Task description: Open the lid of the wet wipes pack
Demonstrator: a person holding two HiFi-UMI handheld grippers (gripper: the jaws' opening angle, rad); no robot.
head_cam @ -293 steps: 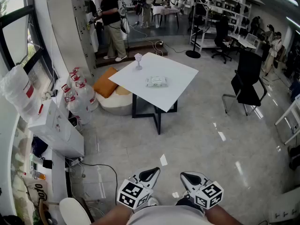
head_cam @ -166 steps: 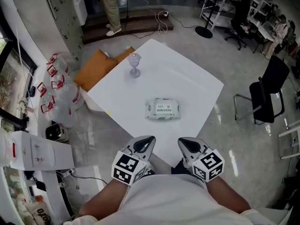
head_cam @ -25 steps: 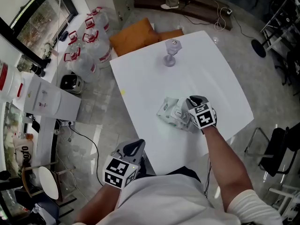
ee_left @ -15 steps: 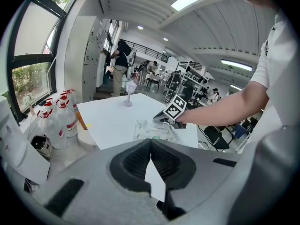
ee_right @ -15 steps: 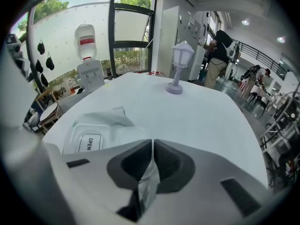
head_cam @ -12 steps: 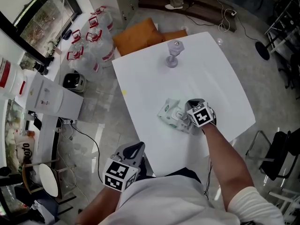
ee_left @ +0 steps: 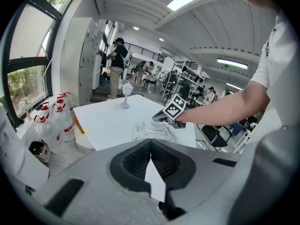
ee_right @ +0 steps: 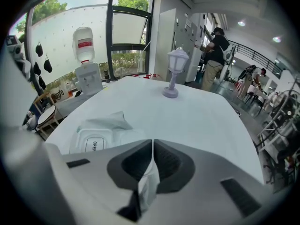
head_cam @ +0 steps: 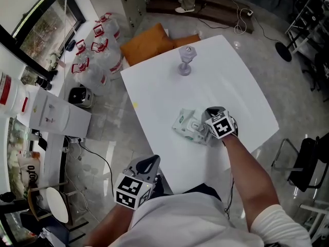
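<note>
Pack: wet wipes pack (head_cam: 190, 128) sits on the bench (head_cam: 231, 76) toward its near edge, lid (ee_right: 93, 143) flat down
Right tool (ee_right: 153, 146): jaws just closed up, now narrow, pinching a thin bit of pack wrapper beside the lid
Left tool (ee_left: 150, 144): jaws together, nothing in them, off the bench

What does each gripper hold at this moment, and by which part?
The right gripper is shut on the wet wipes pack, pinching what looks like a thin fold of its wrapper, to the right of the lid. The left gripper holds nothing.
</note>
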